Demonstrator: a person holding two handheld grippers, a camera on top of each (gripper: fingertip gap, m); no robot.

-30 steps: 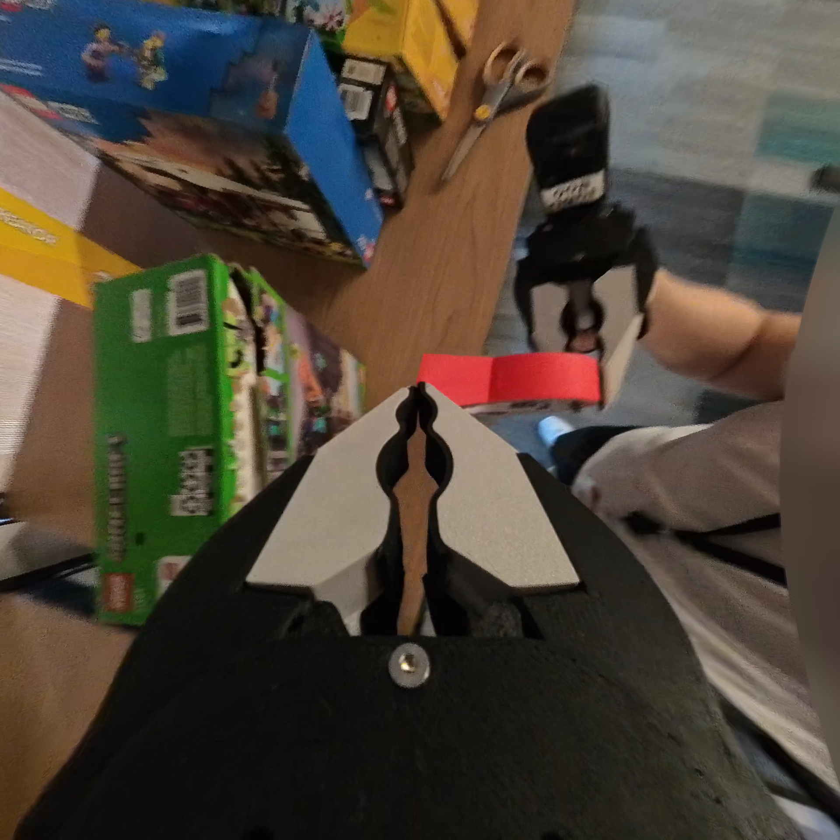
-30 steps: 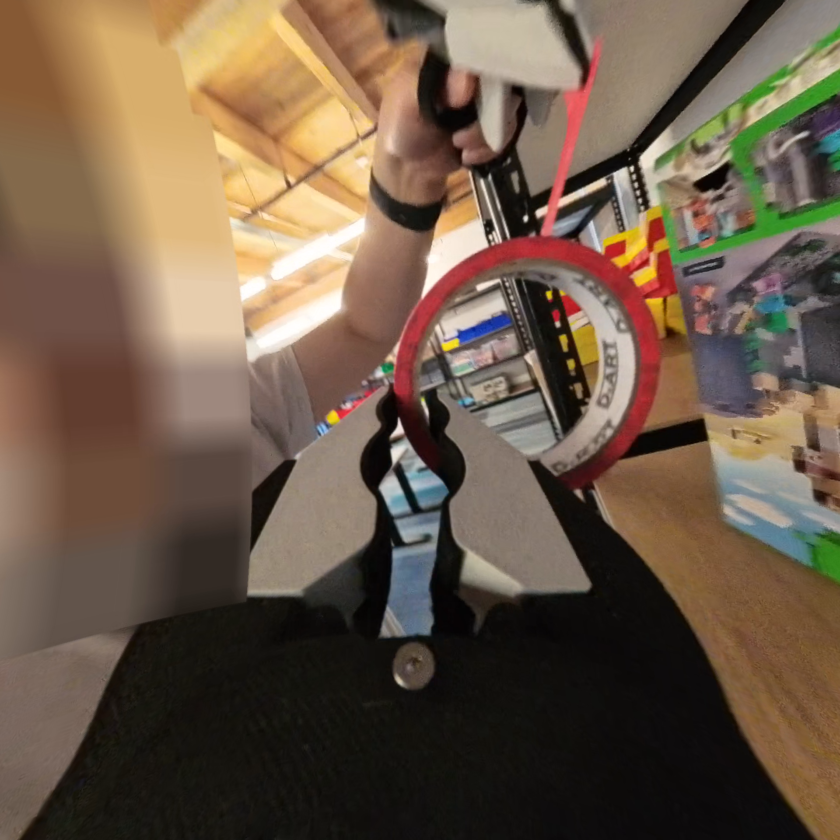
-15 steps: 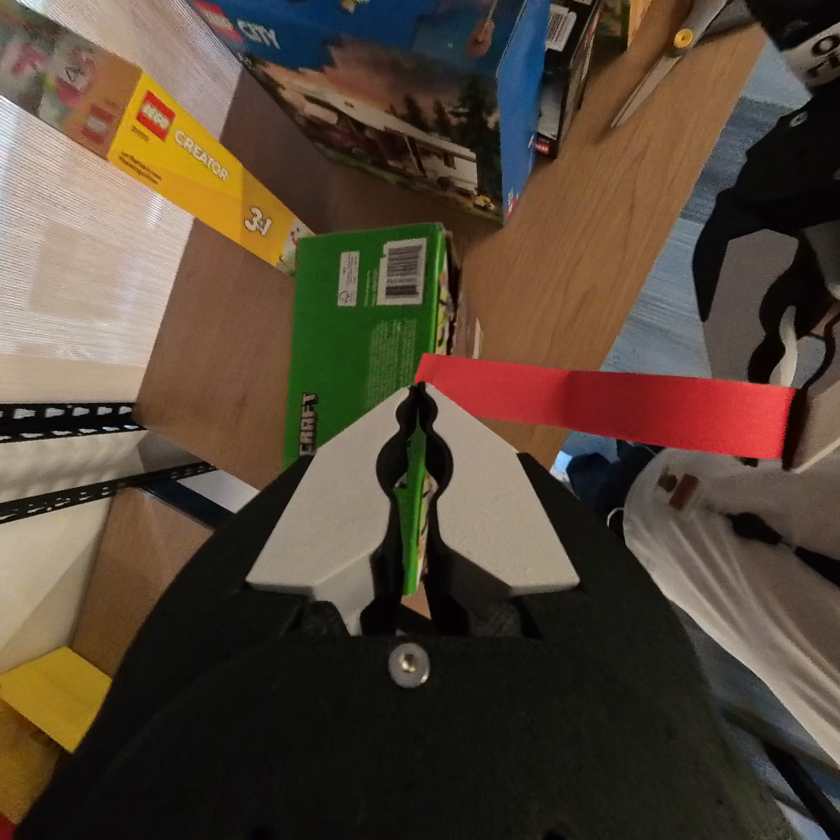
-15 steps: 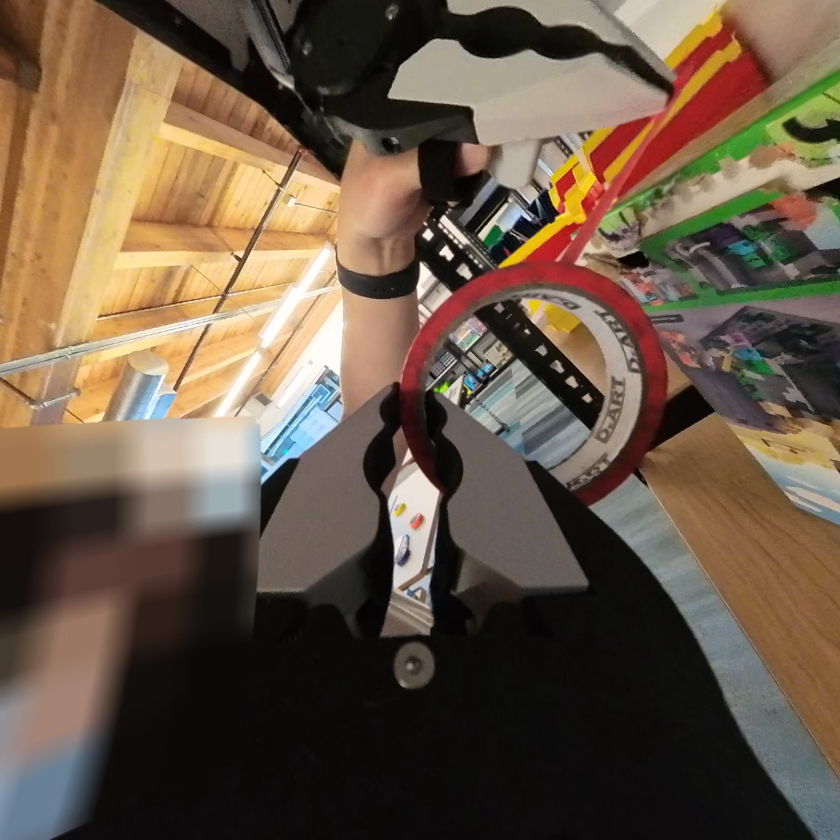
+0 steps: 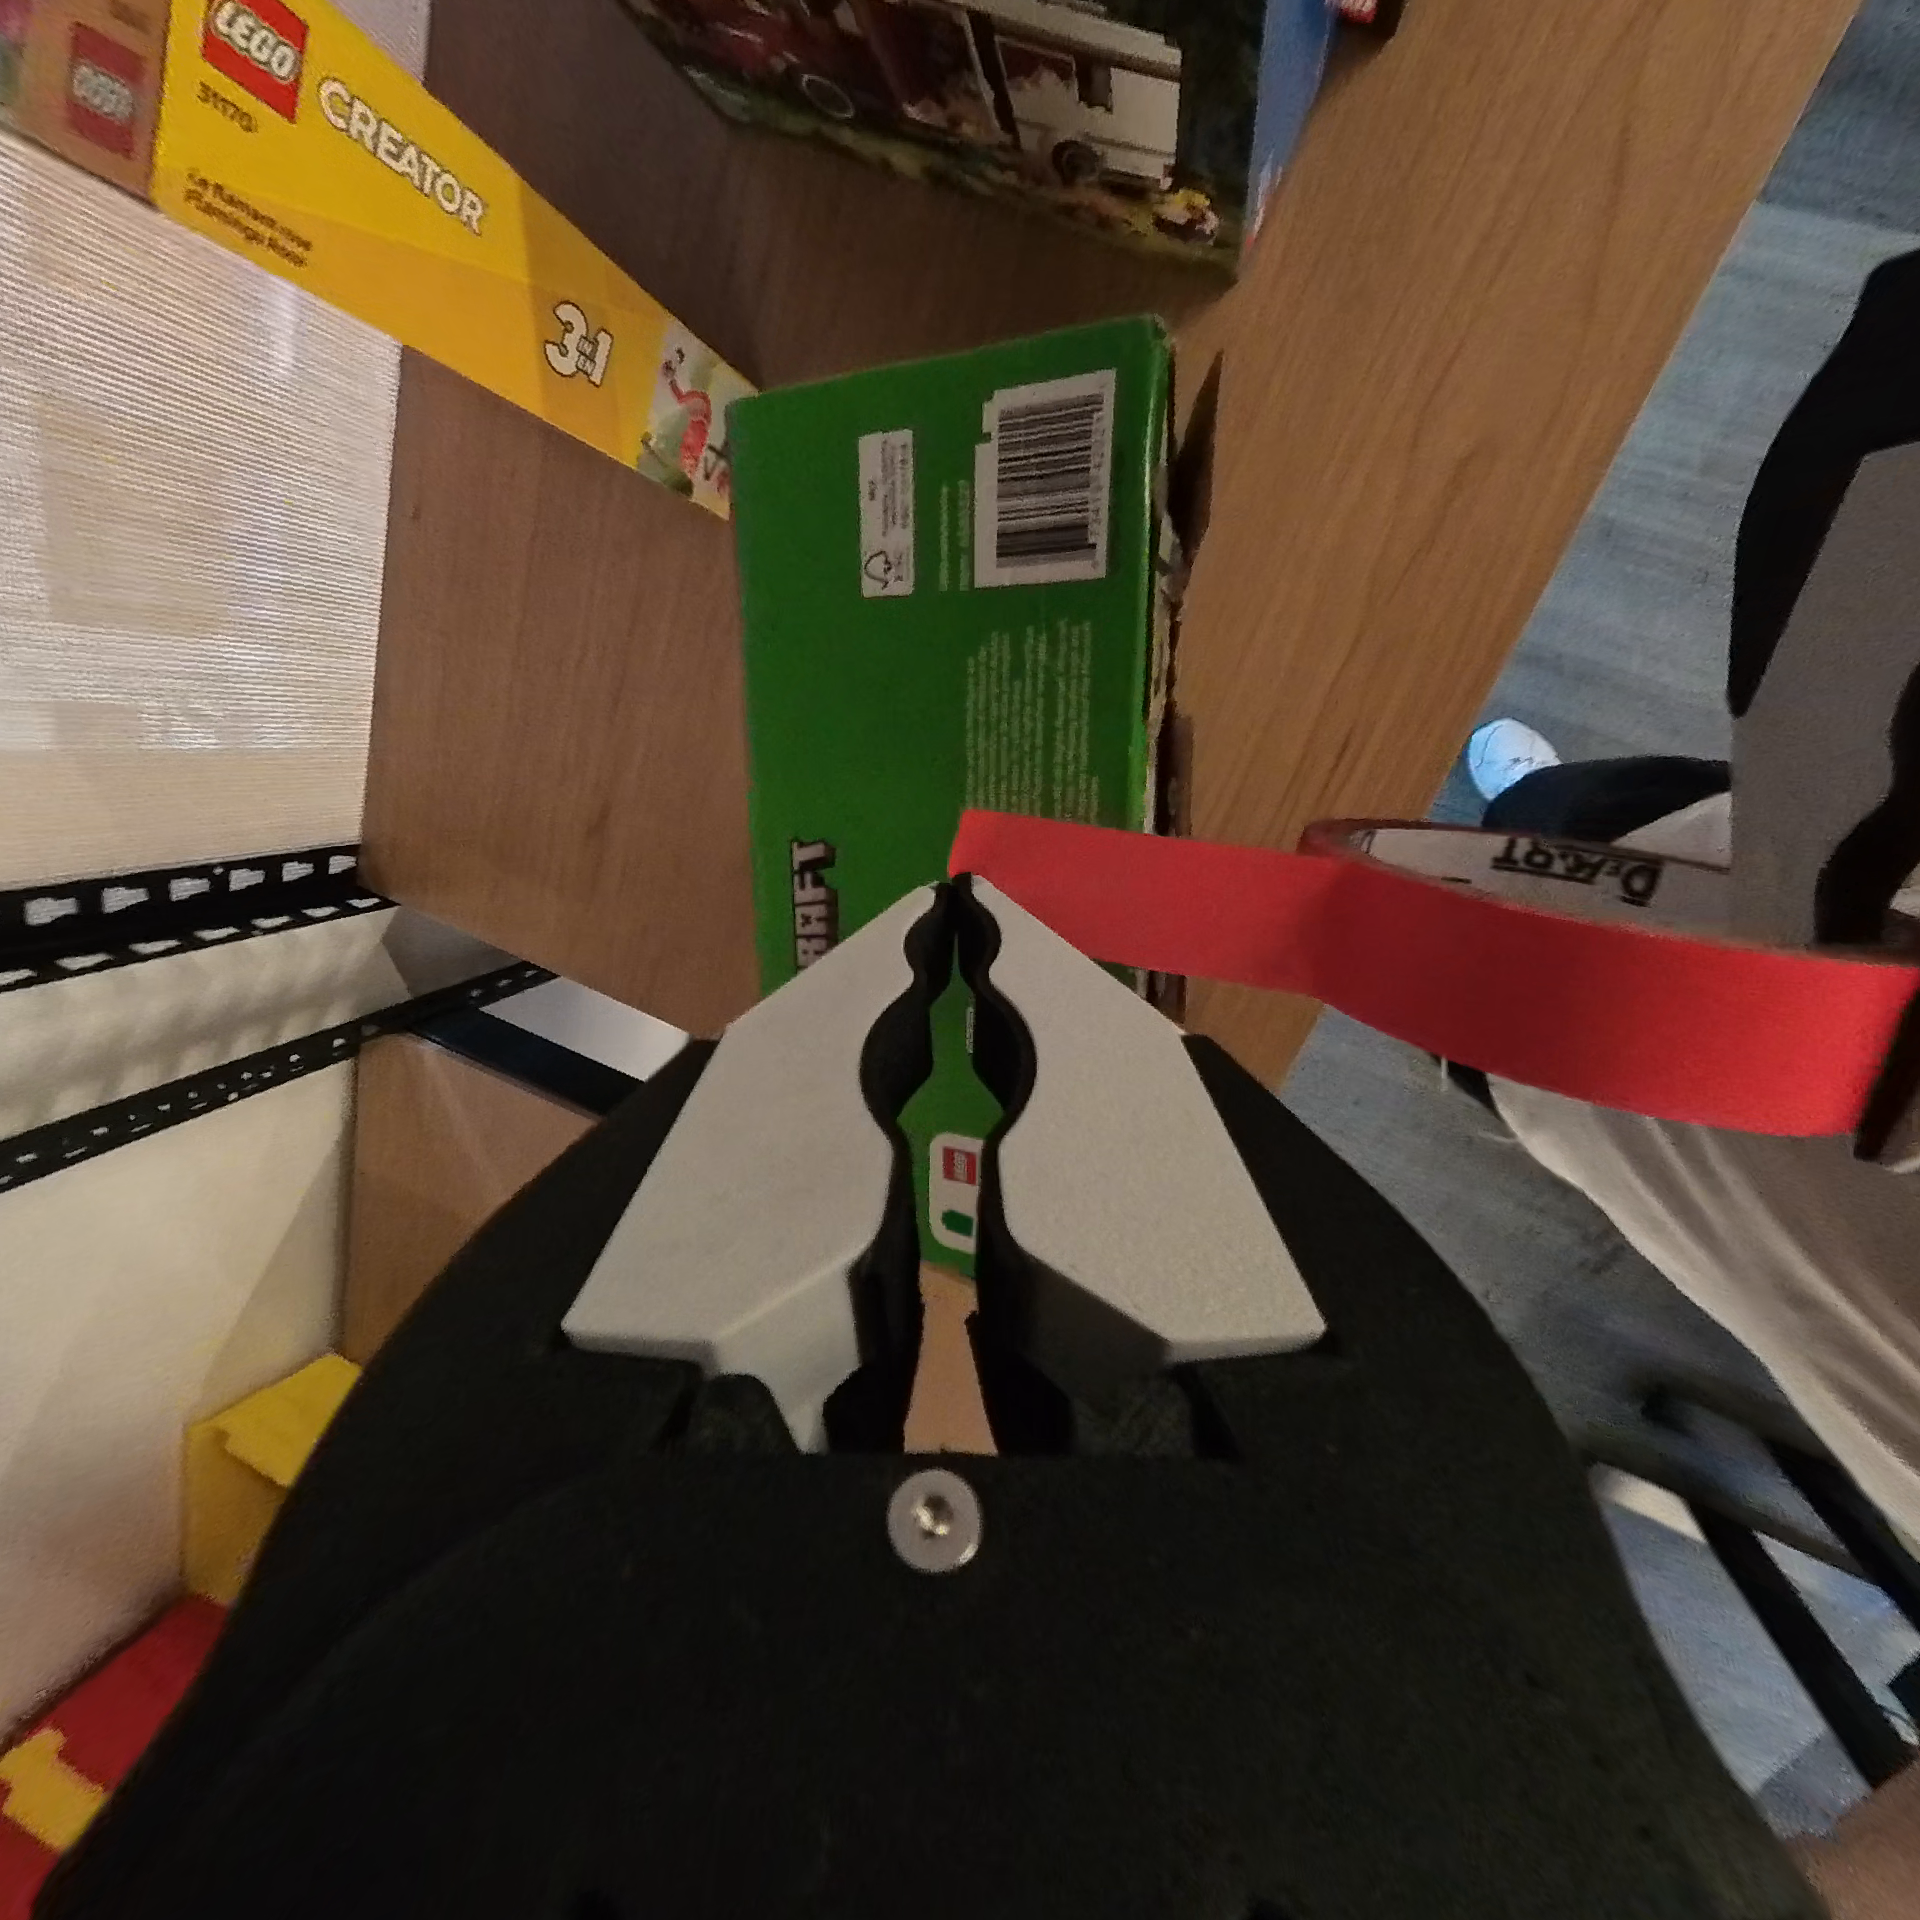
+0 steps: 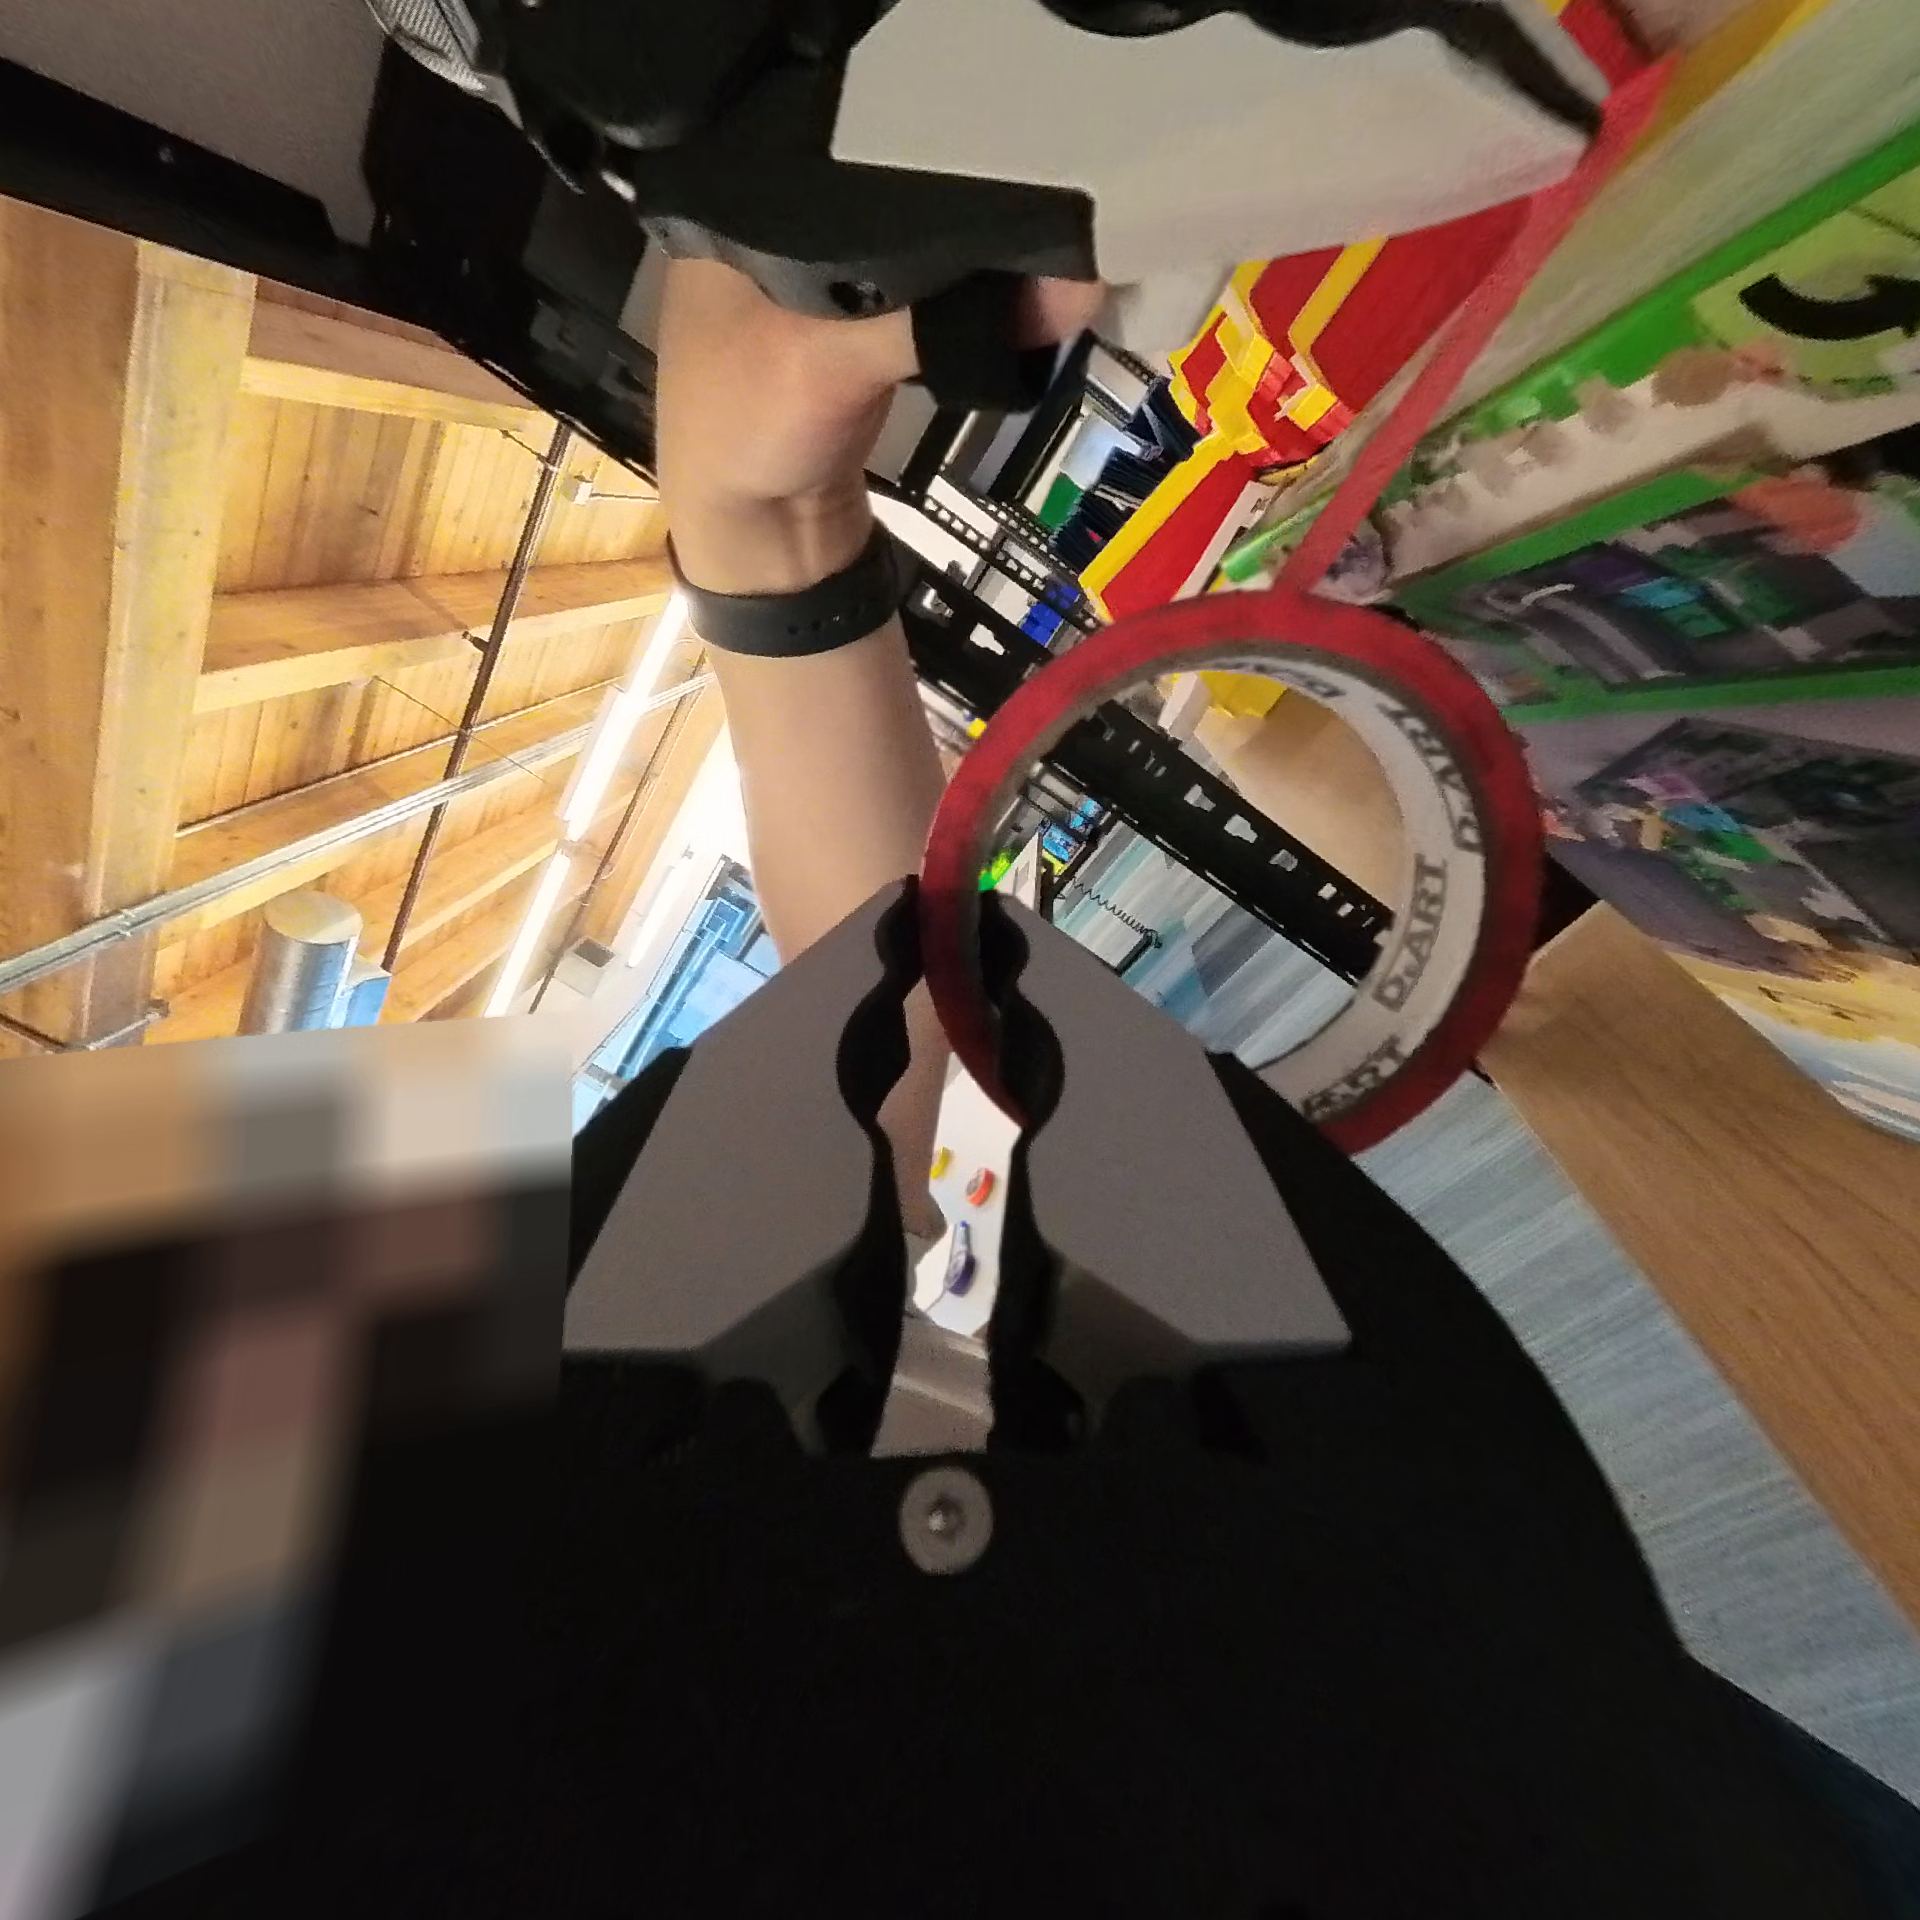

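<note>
Two tongs stretch red tape [image 5: 1195, 914] sideways from its roll [image 6: 1226, 883].

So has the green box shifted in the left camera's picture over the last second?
Yes, in the picture: the green box slid from the left edge to behind the left gripper, probably because the camera swung.

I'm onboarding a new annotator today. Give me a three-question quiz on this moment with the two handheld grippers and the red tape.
1. True or false: the left gripper pinches the free end of the red tape strip.
2. What does the right gripper hold?
A. scissors
B. round red tape roll with a white core
C. green cardboard box
3. Fill in: the box stands on a ____ table.

Key: 1 true; 2 B; 3 wooden.
</note>
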